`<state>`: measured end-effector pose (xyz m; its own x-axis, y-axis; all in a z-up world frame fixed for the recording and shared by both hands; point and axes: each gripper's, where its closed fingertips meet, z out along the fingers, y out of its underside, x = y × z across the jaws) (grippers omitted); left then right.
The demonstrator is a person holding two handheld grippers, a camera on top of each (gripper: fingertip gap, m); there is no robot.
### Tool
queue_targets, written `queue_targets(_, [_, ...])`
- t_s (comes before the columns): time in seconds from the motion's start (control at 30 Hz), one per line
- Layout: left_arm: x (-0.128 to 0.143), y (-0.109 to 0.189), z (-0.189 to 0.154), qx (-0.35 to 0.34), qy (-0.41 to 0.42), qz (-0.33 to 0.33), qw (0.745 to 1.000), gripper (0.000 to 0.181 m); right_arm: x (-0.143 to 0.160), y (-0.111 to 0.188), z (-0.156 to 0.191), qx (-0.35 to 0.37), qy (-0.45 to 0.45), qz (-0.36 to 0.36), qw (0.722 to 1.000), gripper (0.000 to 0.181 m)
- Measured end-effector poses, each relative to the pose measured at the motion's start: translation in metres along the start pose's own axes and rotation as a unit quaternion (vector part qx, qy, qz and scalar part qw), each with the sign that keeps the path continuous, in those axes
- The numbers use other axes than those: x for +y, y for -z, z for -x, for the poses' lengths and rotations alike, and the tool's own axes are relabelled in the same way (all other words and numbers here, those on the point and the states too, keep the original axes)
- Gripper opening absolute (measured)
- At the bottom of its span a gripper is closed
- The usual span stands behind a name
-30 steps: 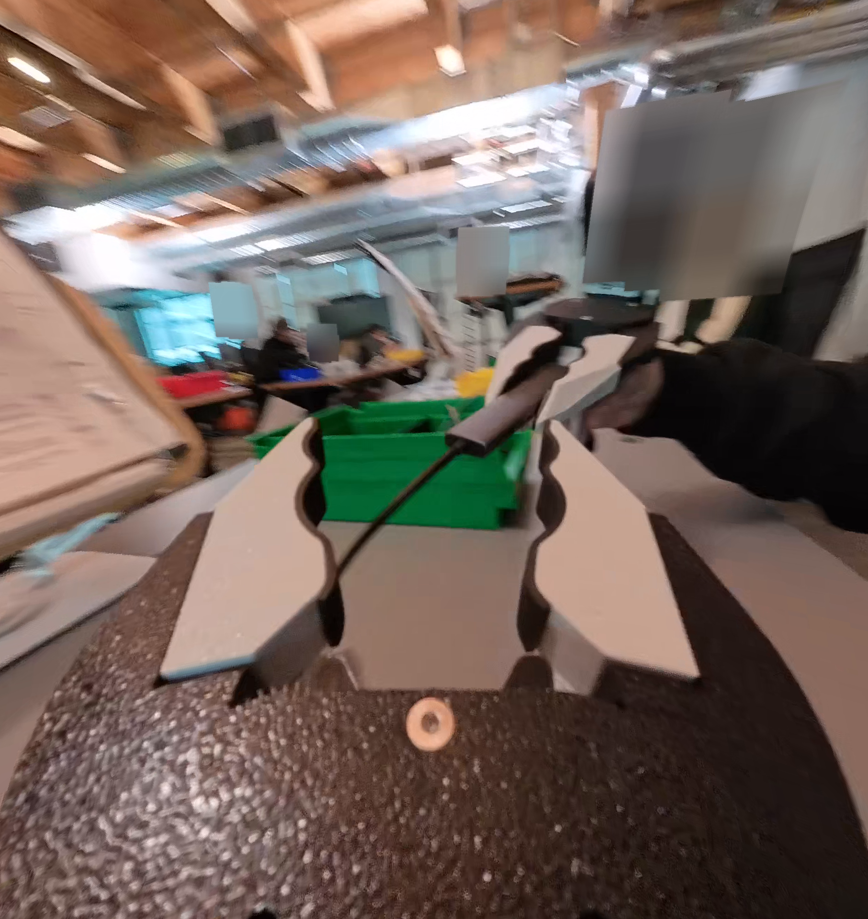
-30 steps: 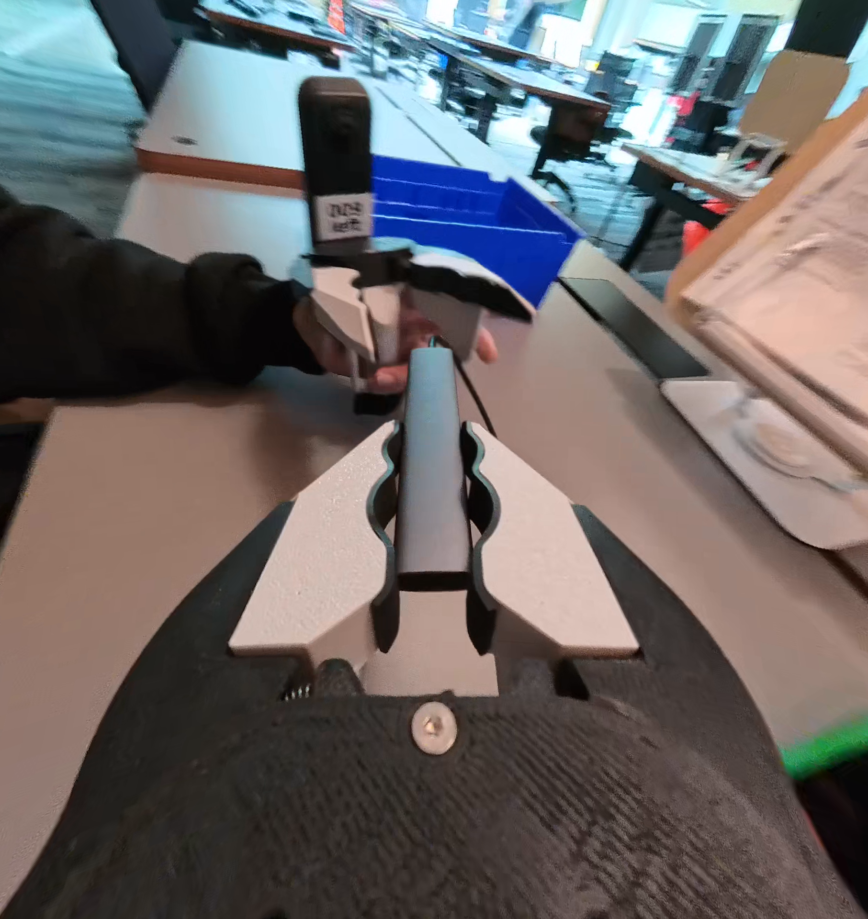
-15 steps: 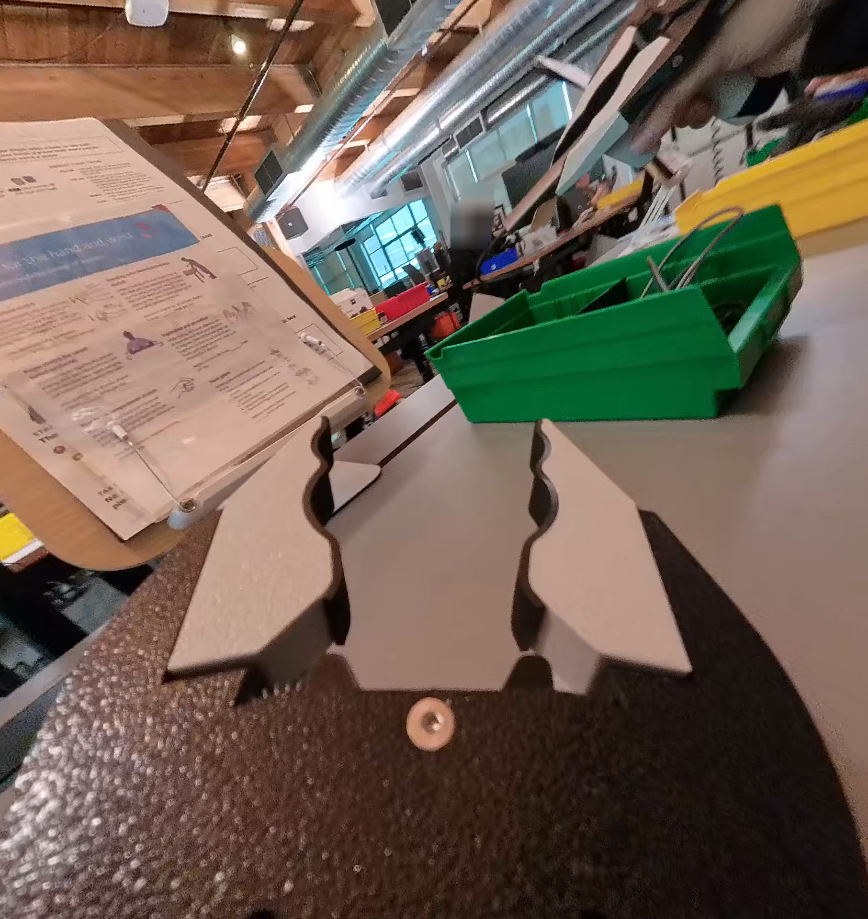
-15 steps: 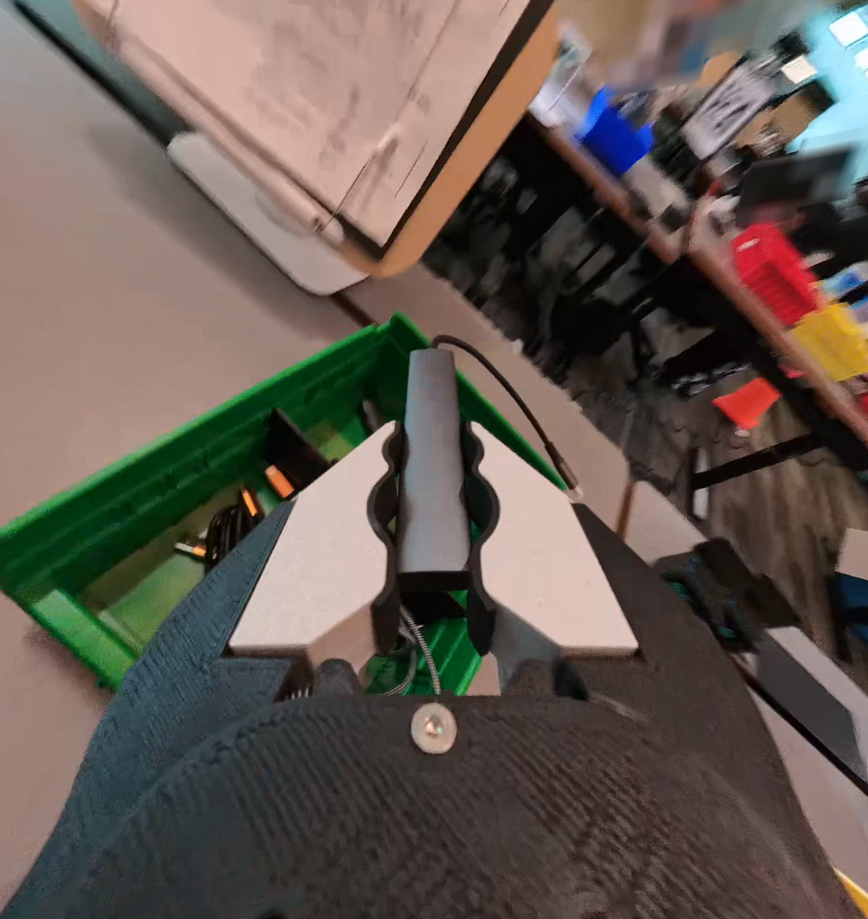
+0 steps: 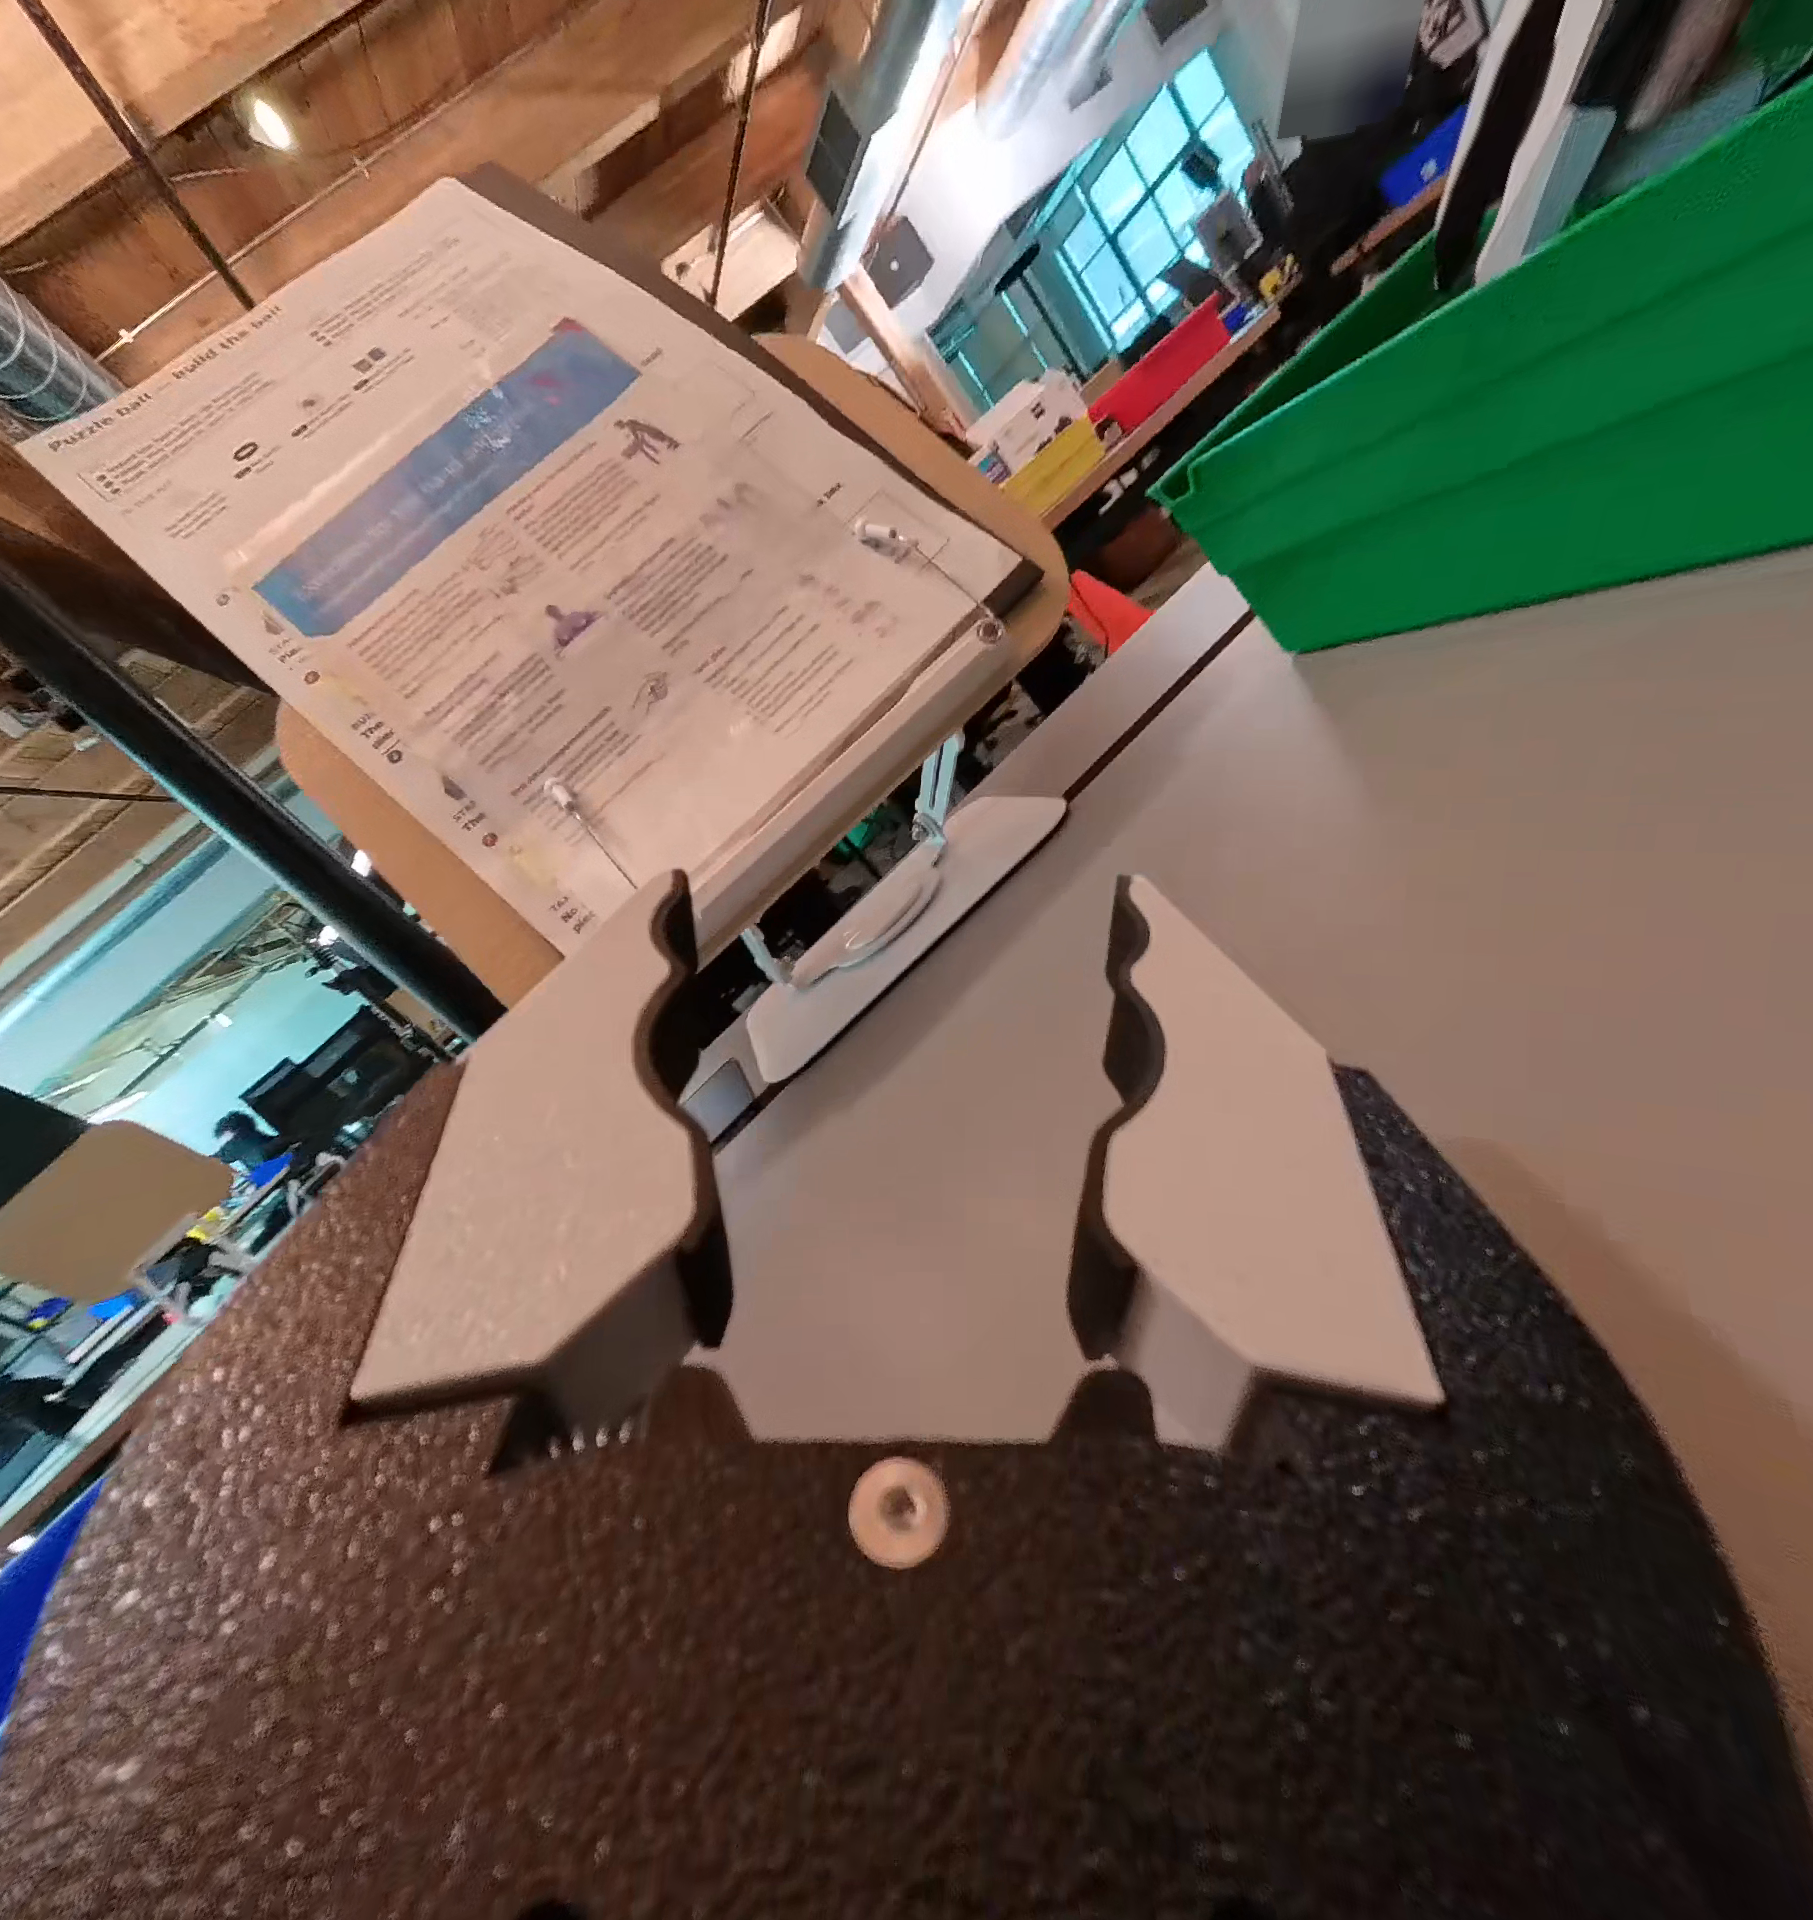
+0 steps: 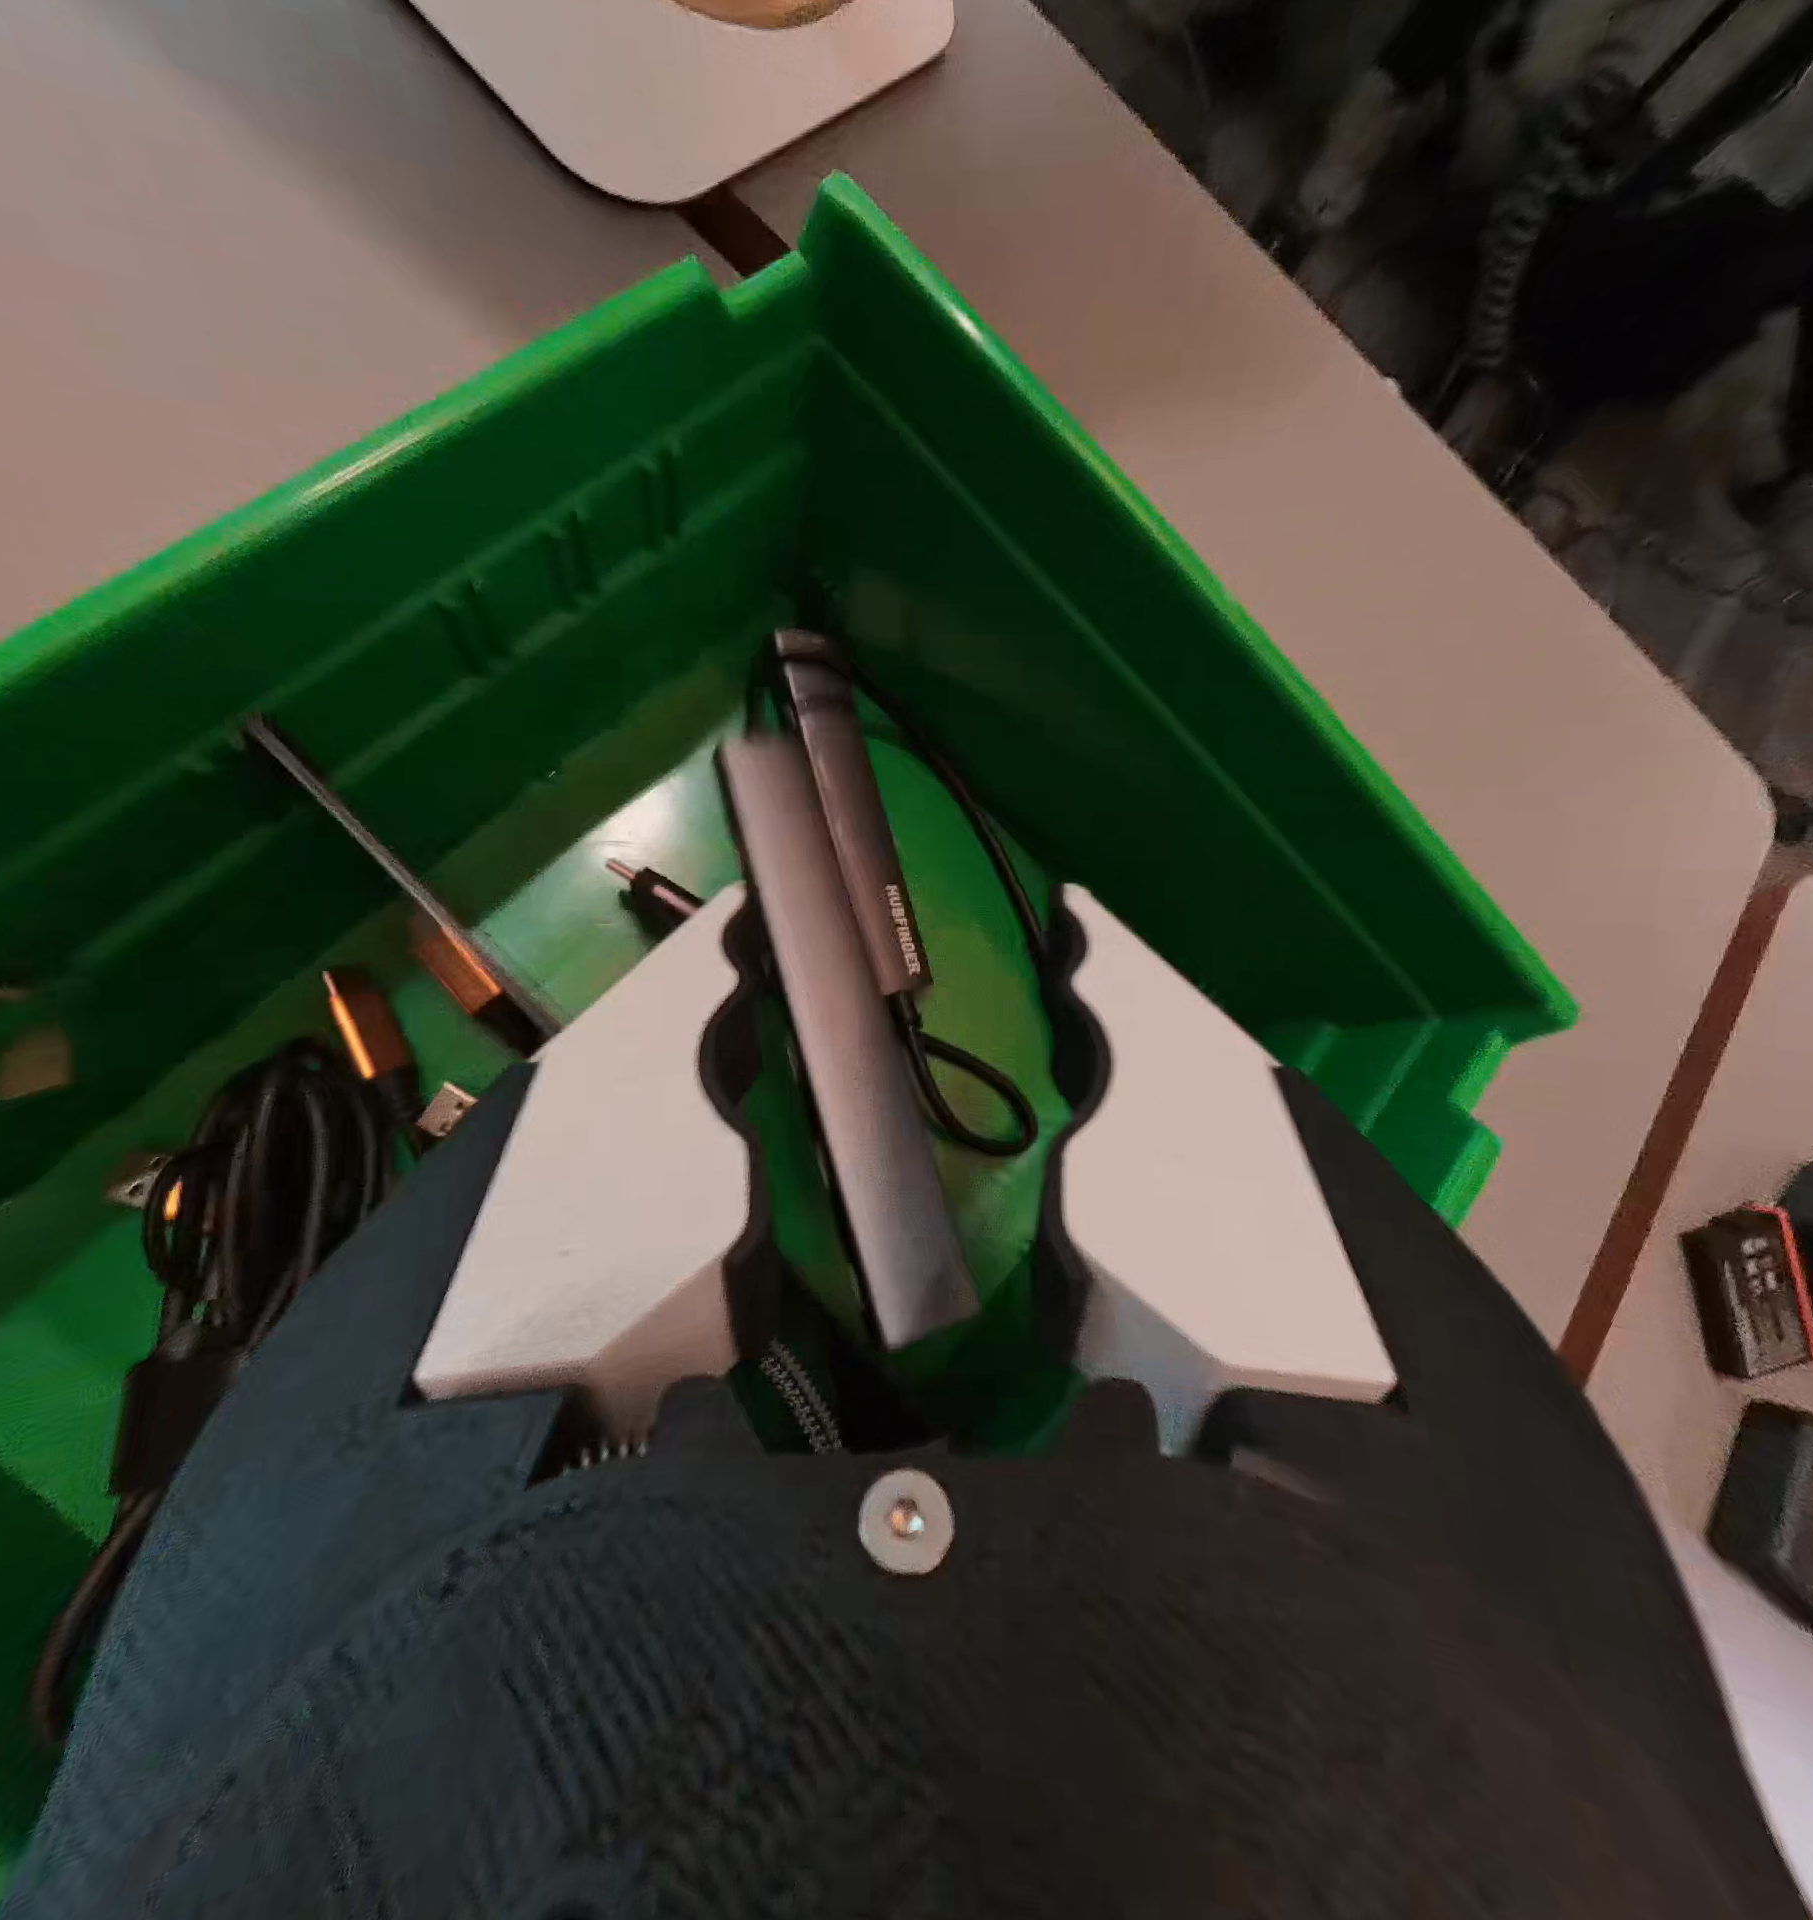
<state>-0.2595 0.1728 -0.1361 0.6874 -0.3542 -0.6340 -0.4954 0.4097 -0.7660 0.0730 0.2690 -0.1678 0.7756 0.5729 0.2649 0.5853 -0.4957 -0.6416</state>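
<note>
Grey slim hub (image 6: 860, 1029) with a thin black cable lies inside the green bin (image 6: 1141, 665), in the compartment at the bin's corner, with its far end toward that corner and its near end tilted up toward your right gripper (image 6: 902, 1049). Your right gripper hangs directly above that compartment with its jaws spread wide; the hub sits in the gap between them, and no finger touches it. The hub's black cable (image 6: 975, 1101) loops on the bin floor just beside the body.

A dark divider (image 6: 382, 862) stands across the bin, to the side of the hub. Beyond that divider, the next compartment holds a coiled black cable (image 6: 258, 1174) and several connectors with copper-coloured ends (image 6: 367, 1023). Outside the bin, on the tabletop (image 6: 1401, 644), dark small boxes (image 6: 1754, 1299) lie well apart from it.

Your left gripper (image 5: 902, 1049) sits low over the tabletop (image 5: 1504, 883), jaws wide and empty. The green bin (image 5: 1567, 436) stands well apart from it, ahead. A printed sheet on a tilted board (image 5: 569, 582) rises on a white stand (image 5: 902, 904) at the tabletop's edge, near the bin.
</note>
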Motion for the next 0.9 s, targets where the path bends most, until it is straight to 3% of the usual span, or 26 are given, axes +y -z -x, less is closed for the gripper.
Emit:
queue_targets(0.2, [0.009, -0.009, -0.006, -0.003, -0.033, 0.038, 0.999, 0.077, -0.021, 0.020, -0.014, 0.034, 0.035, -0.061, 0.997, 0.087])
queue_targets(0.4, [-0.001, -0.024, -0.007, -0.022, 0.010, 0.040, 0.999, 0.079, -0.064, 0.105, -0.031, 0.052, -0.032, -0.254, 0.965, 0.086])
queue_targets(0.53, [-0.001, -0.038, -0.003, -0.056, 0.052, 0.053, 0.996, 0.083, -0.094, 0.150, -0.029, 0.079, -0.073, -0.339, 0.935, 0.088])
queue_targets(0.6, [0.000, -0.043, 0.002, -0.076, 0.065, 0.057, 0.993, 0.084, -0.115, 0.161, 0.001, 0.052, -0.077, -0.370, 0.924, 0.089])
queue_targets(0.7, [0.000, -0.045, 0.017, -0.122, 0.113, 0.048, 0.985, 0.085, -0.157, 0.157, 0.097, -0.066, -0.068, -0.406, 0.909, 0.086])
queue_targets(0.8, [0.003, -0.044, 0.022, -0.126, 0.168, 0.044, 0.977, 0.086, -0.177, 0.122, 0.209, -0.200, -0.042, -0.379, 0.903, 0.082])
queue_targets(0.9, [0.005, -0.037, 0.025, -0.126, 0.177, 0.042, 0.975, 0.080, -0.173, 0.078, 0.255, -0.196, -0.062, -0.351, 0.914, 0.087])
